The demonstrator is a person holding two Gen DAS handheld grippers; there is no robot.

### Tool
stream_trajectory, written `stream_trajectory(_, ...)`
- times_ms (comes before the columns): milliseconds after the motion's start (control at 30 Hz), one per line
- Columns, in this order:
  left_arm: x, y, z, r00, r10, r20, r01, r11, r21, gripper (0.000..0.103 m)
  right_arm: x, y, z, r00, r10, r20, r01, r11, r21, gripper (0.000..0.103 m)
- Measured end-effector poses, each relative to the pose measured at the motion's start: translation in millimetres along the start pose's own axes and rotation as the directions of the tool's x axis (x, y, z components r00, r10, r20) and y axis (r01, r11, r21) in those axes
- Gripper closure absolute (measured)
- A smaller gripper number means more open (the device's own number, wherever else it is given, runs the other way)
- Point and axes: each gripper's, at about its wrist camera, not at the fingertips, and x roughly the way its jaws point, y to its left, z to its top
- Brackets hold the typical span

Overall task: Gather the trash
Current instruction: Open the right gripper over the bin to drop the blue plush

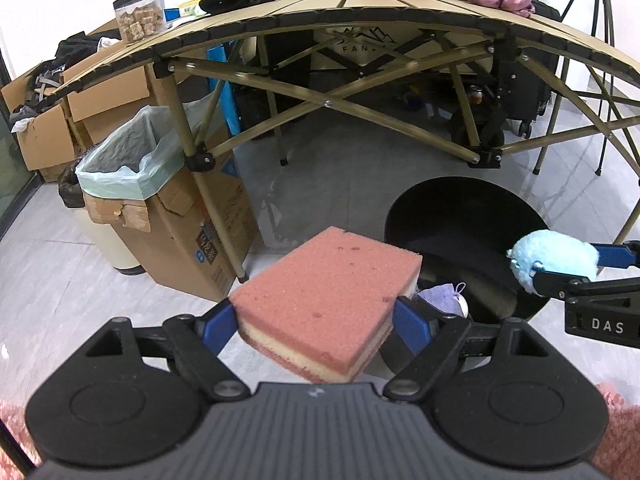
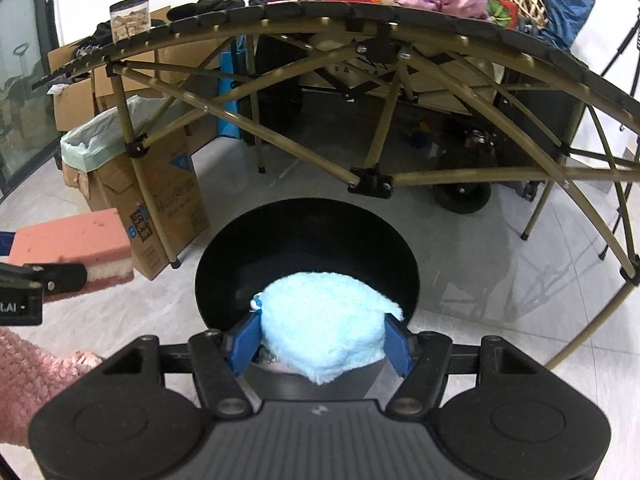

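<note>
Left gripper [image 1: 316, 320] clamped on a pink sponge [image 1: 328, 276], blue pads pressing both short sides; sponge is layered pink/cream/pink, held roughly level, up off the floor, just left of the black bin [image 1: 468, 216] and overlapping its near rim in the left wrist view; right wrist view shows the same sponge [image 2: 72, 240] at far left, beside the bin [image 2: 308, 220], not over the opening.

Right gripper [image 2: 322, 340] clenched on a light blue fluffy plush [image 2: 324, 320], pads squeezing both sides; plush sits over the near edge of the bin mouth; from the left wrist view it [image 1: 554, 258] hangs above the bin's right rim.

Inside the bin: a small lilac item [image 1: 440, 298] near the bottom; can't tell what it is.

Bin stands on grey tile floor in front of a folding table [image 1: 360, 12]; cardboard box with green liner [image 1: 120, 160] to the left, against the table leg; pink fuzzy sleeve [image 2: 24, 380] at lower left of the right wrist view.
</note>
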Motion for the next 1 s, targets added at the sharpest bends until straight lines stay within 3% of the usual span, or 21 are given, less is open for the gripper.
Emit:
stream_trajectory(600, 25, 4, 18, 0.999, 0.045, -0.003, -0.045, 0.998, -0.047, 0.02, 49, 8, 29, 1.0, 0.017, 0.014, -0.016, 0.998, -0.057, 0.039)
stream_trajectory(1000, 30, -1, 25, 0.999, 0.031, 0.007, -0.031, 0.998, -0.046, 0.02, 57, 19, 32, 0.999, 0.013, 0.052, -0.007, 0.993, -0.118, 0.039)
